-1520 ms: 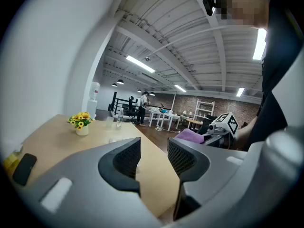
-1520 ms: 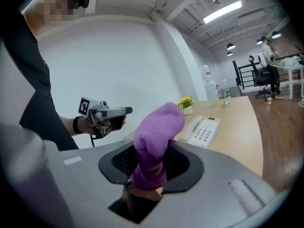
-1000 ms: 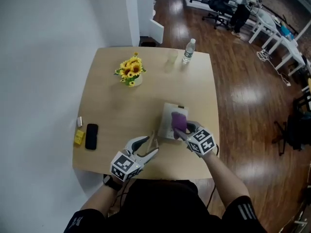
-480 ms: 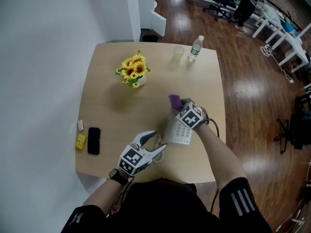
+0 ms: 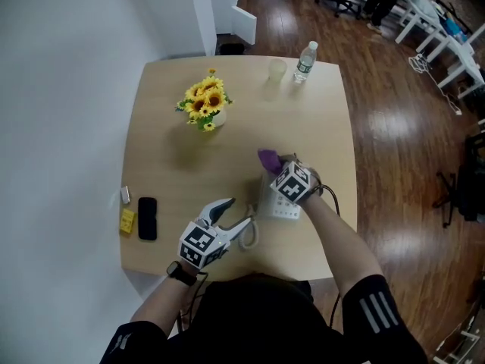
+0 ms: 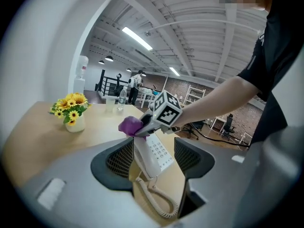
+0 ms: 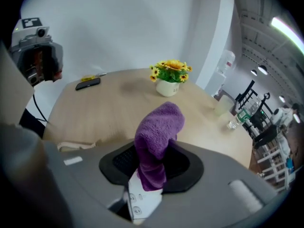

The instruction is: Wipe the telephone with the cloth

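Two tools meet over a pale wooden bench (image 5: 174,165). The left tool (image 6: 152,161), jaws just opened and gripping nothing, brackets the near end of the white corded desk telephone (image 6: 153,152), which lies near the bench's front edge. The right tool (image 7: 152,167) clenches a purple knitted cloth (image 7: 159,127) at the telephone's far end. Wiping seems under way; next, the cloth likely needs drawing along the keypad.

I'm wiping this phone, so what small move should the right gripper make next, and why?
Probably drag the right gripper toward you along the telephone: its jaws clamp the purple cloth at the telephone's far end, and the keys lie nearer.
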